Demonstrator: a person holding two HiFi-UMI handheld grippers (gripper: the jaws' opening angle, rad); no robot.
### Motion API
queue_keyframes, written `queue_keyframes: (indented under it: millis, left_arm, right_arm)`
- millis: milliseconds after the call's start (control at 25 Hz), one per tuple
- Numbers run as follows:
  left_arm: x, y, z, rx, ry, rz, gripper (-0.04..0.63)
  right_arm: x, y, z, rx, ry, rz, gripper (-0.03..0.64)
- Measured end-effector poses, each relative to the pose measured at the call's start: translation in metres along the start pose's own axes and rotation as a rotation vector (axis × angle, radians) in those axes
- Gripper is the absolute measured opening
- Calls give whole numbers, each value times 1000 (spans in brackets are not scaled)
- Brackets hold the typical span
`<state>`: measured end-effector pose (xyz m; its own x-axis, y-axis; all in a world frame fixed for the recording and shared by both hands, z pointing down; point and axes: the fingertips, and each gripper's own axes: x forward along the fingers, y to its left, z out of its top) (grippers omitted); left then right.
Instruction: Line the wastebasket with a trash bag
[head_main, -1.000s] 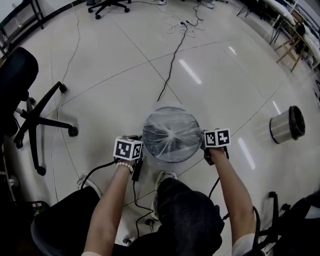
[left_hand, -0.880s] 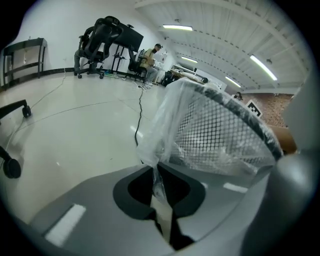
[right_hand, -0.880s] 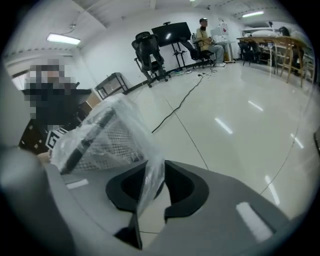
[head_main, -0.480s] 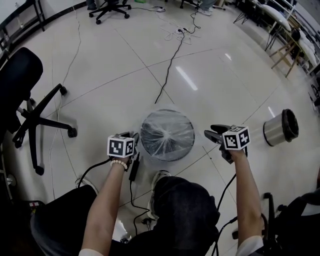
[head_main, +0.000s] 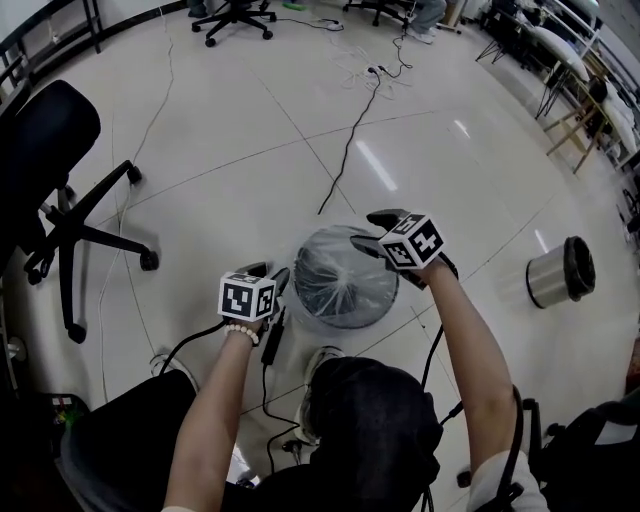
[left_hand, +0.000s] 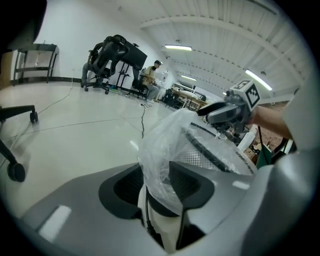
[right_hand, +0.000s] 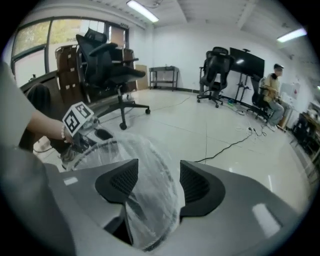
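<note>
The mesh wastebasket (head_main: 345, 290) stands on the floor in front of my knees, with a clear trash bag (head_main: 340, 268) draped over its mouth and bunched at the centre. My left gripper (head_main: 268, 273) is at the basket's left rim. Its jaws are opening, and a loose fold of bag film (left_hand: 160, 150) hangs between them without being pinched. My right gripper (head_main: 372, 230) hovers above the far right rim, its jaws still opening wide. Bag film (right_hand: 150, 190) and the rim (right_hand: 95, 147) show below and between them, held by neither pad.
A black office chair (head_main: 50, 200) stands at the left. A second metal bin (head_main: 560, 270) lies on its side at the right. A black cable (head_main: 345, 140) runs across the tiled floor toward the basket, and more cables (head_main: 270, 400) trail by my legs.
My right gripper left the basket's right rim, rose, rolled and swung over the far rim, with its jaws opened. My left gripper lifted slightly and opened, so the bag film is let go.
</note>
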<state>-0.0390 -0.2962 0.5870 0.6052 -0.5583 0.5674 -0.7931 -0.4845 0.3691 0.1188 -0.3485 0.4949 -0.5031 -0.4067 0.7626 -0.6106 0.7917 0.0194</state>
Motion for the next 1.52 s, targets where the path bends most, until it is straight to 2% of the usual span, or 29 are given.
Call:
queue_keyframes:
  millis: [80,160,240,280,360,440,560,600,680,800,880,960,1120,1160,1200,1240,1320,1400,1520]
  left_arm:
    - [1,2,3,21,-2,6,172]
    - [4,3,3,40,7,10,166]
    - [7,7,-1,52,30,12,135]
    - [9,8,-4,54,41,13,102]
    - [14,9,-10,62,65,14,87]
    - [20,4,-18,82,93,7,87]
    - [27,-4,-25,104,120,-17,87]
    - [29,-5,-27,104,127,-28,87]
    - [29,-6,-33,93,141,-44,94]
    - [23,-4,-40,53,129,-49,124]
    - [16,-2,-37,30,96,-43,145]
    - [8,0,-32,-11,55,-46,169]
    - [-9,-1,-25,-143,-22,-89,239]
    - [-13,-1,-24,-173,-39,-102,249]
    - [-16,-2,-21,-198,-61,-116,249]
    - [-20,-4,-18,-216,-85,-132,245]
    - [-26,-10,-11,-228,-123,-161,239]
    - [-32,-12,-6,-226,-147,-159,239]
    - [-45,-9,10,-229,-213,-139,238]
  right_arm:
    - [19,2,-2,-98,92,0,245]
    - [27,-3,-1,-171,137,-33,2]
    - [30,-16,6,-163,122,-71,0]
    - [32,-25,10,-135,104,-96,2]
    - [37,-47,14,-67,90,-147,2]
    - [47,-62,7,-22,130,-168,2]
    - [60,-72,-17,-20,235,-155,2]
    - [62,-74,-24,-11,259,-140,5]
    - [61,-77,-36,67,259,-99,65]
    - [44,-87,-53,250,203,-59,215]
    - [27,-94,-54,330,142,-45,255]
    - [9,-96,-52,372,89,-46,278]
    - [-27,-95,-52,352,70,-102,276]
    - [-35,-90,-48,347,61,-103,231]
    - [-42,-82,-42,309,50,-101,48]
    - [-46,-68,-35,239,49,-85,0]
    - [-44,-22,-29,69,117,-2,0]
    - [-36,28,-32,-71,238,100,2]
    - [-28,82,-22,-201,305,248,2]
